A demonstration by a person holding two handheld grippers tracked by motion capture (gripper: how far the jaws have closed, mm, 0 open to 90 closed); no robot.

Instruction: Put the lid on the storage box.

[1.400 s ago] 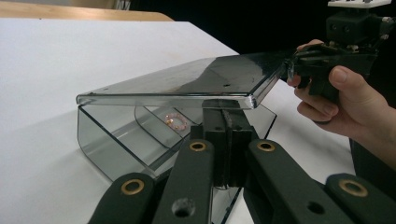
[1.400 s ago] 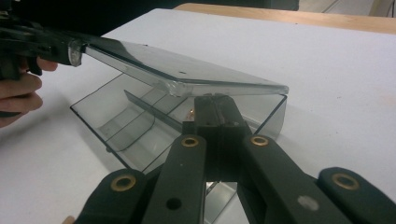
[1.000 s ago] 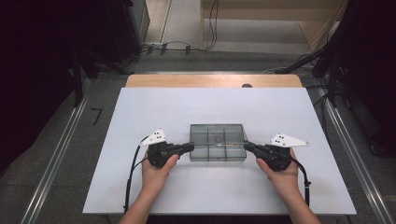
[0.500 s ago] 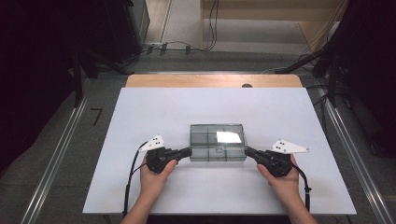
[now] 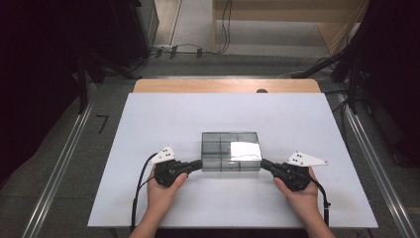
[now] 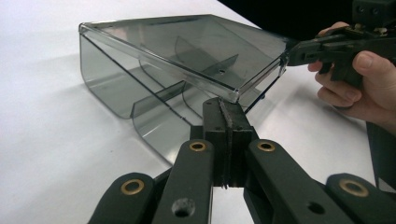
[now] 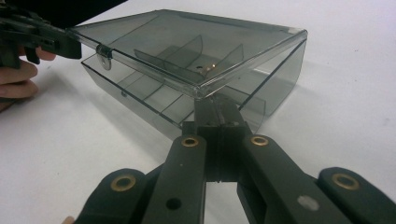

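Smoky clear box (image 5: 231,151) sat mid-bench (image 5: 148,119), lid tilted up. Left gripper (image 5: 199,163) at its left corner, right gripper (image 5: 263,163) at right corner; both jaws closed together, tips under lid edge.

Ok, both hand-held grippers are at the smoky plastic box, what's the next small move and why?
Probably lift both together: the left hand-held gripper and right hand-held gripper are shut with their tips under the lid edge at opposite corners of the compartment box, already raised ajar.
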